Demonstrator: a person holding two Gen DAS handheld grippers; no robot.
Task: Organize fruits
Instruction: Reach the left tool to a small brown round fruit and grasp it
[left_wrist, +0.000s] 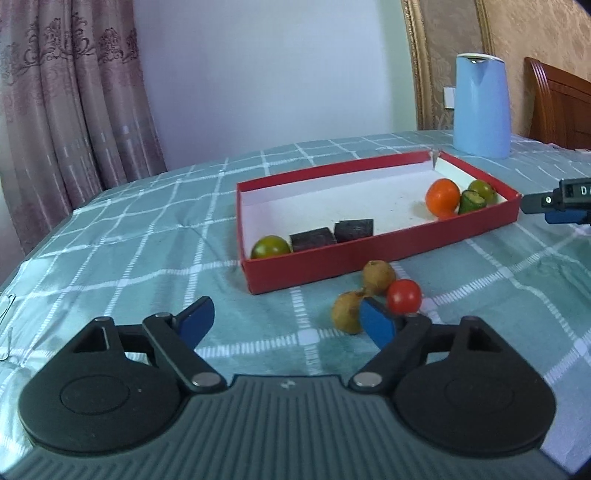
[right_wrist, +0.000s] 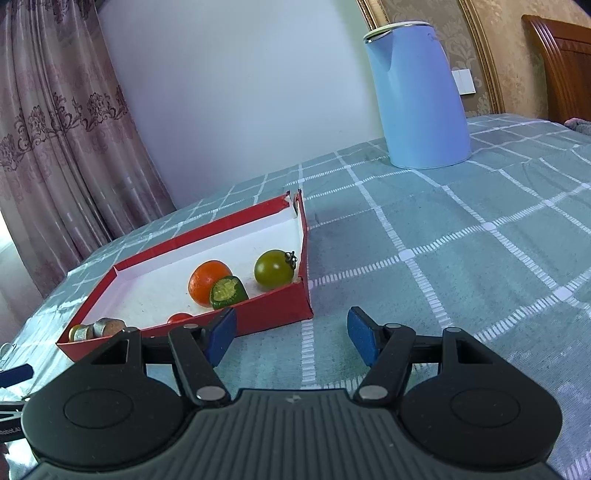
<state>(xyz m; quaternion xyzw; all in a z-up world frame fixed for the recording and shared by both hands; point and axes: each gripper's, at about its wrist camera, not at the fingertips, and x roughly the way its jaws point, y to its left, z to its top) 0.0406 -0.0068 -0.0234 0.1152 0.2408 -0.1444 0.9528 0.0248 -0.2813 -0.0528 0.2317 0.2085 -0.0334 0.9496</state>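
A shallow red box (left_wrist: 373, 254) with a white floor lies on the checked cloth. It holds a green tomato (left_wrist: 270, 246), two dark blocks (left_wrist: 313, 239), an orange fruit (left_wrist: 442, 197), a cut green piece (left_wrist: 471, 201) and another green tomato (left_wrist: 482, 190). In front of the box lie two brownish kiwis (left_wrist: 378, 275) and a red tomato (left_wrist: 403, 296). My left gripper (left_wrist: 288, 323) is open, its right fingertip just in front of the near kiwi (left_wrist: 346, 312). My right gripper (right_wrist: 291, 338) is open with nothing between its fingers, at the box's near right corner (right_wrist: 303, 306).
A tall light-blue kettle (right_wrist: 417, 96) stands on the cloth behind the box. A wooden chair back (left_wrist: 561, 103) is at far right, pink curtains (left_wrist: 66, 110) at left. The cloth right of the box is bare.
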